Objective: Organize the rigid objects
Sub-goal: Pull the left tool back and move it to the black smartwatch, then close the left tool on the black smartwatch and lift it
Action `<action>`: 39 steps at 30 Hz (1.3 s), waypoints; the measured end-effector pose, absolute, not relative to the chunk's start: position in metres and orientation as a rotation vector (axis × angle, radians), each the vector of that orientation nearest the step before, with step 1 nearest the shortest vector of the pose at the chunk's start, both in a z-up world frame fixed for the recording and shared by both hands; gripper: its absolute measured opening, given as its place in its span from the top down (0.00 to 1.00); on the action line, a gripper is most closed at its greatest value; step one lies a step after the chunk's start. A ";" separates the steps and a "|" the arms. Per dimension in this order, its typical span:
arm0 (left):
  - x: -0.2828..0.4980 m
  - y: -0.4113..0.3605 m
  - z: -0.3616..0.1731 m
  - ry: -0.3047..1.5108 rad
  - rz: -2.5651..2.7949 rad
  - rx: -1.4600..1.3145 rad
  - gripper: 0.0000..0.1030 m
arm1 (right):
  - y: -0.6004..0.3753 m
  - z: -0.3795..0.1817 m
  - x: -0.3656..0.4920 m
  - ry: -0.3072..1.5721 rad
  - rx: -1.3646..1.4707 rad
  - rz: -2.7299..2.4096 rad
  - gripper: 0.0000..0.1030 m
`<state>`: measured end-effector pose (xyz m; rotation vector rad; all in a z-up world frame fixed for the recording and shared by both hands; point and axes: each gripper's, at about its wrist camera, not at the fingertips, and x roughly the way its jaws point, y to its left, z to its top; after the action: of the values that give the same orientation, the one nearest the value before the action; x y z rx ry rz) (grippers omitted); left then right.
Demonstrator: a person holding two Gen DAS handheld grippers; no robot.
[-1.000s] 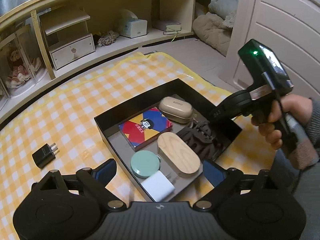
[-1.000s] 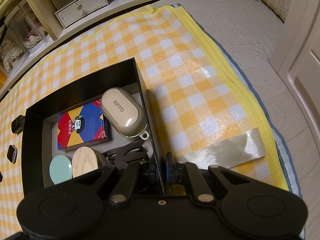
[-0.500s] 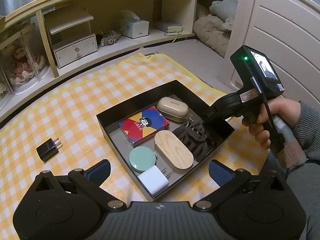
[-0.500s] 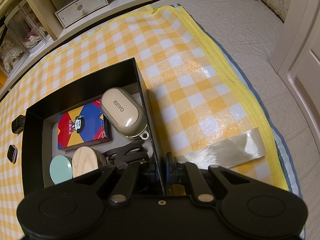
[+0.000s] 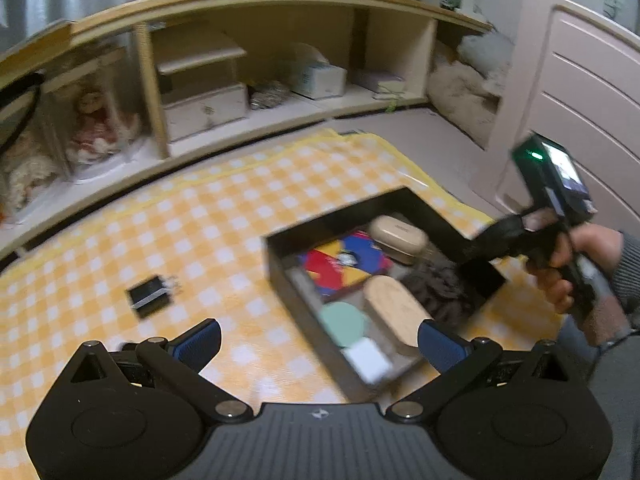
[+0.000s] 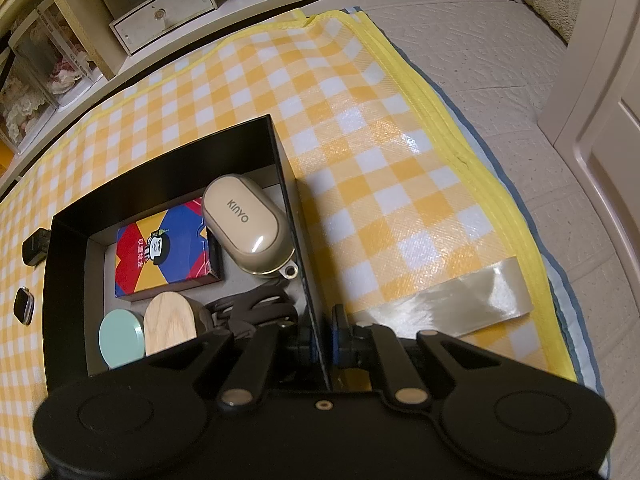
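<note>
A black box [image 5: 280, 268] [image 6: 160, 176] sits on the yellow checked mat. It holds a beige KINYO case [image 6: 244, 224], a colourful card box [image 6: 164, 248], a wooden oval [image 6: 168, 324], a mint disc [image 6: 120, 338], a dark tangled item [image 6: 252, 310] and a white charger [image 5: 366, 360]. My right gripper [image 6: 322, 336] is shut on the box's right wall. My left gripper [image 5: 318, 340] is open and empty, held above the mat at the box's left edge. A black plug adapter [image 5: 150, 296] lies on the mat left of the box.
A smartwatch [image 6: 23, 305] lies on the mat left of the box. A low wooden shelf [image 5: 240, 80] with a drawer unit and dolls runs along the back. A white door [image 5: 580, 100] stands at the right. A strip of tape [image 6: 452, 300] holds the mat's edge.
My left gripper has drawn back and swung left, so the box now sits further right and the black adapter nearer the middle. The right gripper has stayed clamped on the box wall.
</note>
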<state>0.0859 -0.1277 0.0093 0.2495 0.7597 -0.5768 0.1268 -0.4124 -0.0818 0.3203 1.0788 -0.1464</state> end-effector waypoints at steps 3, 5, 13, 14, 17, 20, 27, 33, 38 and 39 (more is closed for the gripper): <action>0.098 -0.110 0.013 0.734 -0.498 0.239 0.00 | -0.412 -0.082 0.127 1.079 0.321 -0.148 0.93; 0.107 -0.097 0.016 0.724 -0.436 0.218 0.00 | -0.412 -0.083 0.126 1.081 0.318 -0.150 0.93; 0.143 -0.045 0.012 0.667 -0.268 0.105 0.00 | -0.412 -0.083 0.127 1.083 0.316 -0.151 0.93; 0.148 -0.039 0.010 0.661 -0.257 0.097 0.00 | -0.411 -0.083 0.127 1.083 0.317 -0.151 0.93; 0.166 -0.022 0.002 0.652 -0.253 0.085 0.00 | -0.411 -0.082 0.127 1.084 0.318 -0.151 0.93; 0.182 -0.010 -0.008 0.663 -0.289 0.098 0.00 | -0.411 -0.082 0.127 1.084 0.318 -0.151 0.93; 0.203 0.003 -0.046 0.789 -0.328 0.111 0.01 | -0.411 -0.081 0.126 1.087 0.313 -0.154 0.93; 0.206 -0.011 -0.072 0.914 -0.326 0.099 0.19 | -0.412 -0.081 0.127 1.091 0.313 -0.154 0.93; 0.205 -0.026 -0.084 0.933 -0.325 0.184 0.30 | -0.412 -0.083 0.128 1.099 0.312 -0.156 0.93; 0.203 -0.027 -0.085 0.927 -0.320 0.199 0.30 | -0.412 -0.083 0.127 1.101 0.311 -0.156 0.93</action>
<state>0.2033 -0.0273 -0.0849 0.1989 0.9273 -0.3198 0.1274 -0.4116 -0.0828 0.3109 1.1005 -0.1561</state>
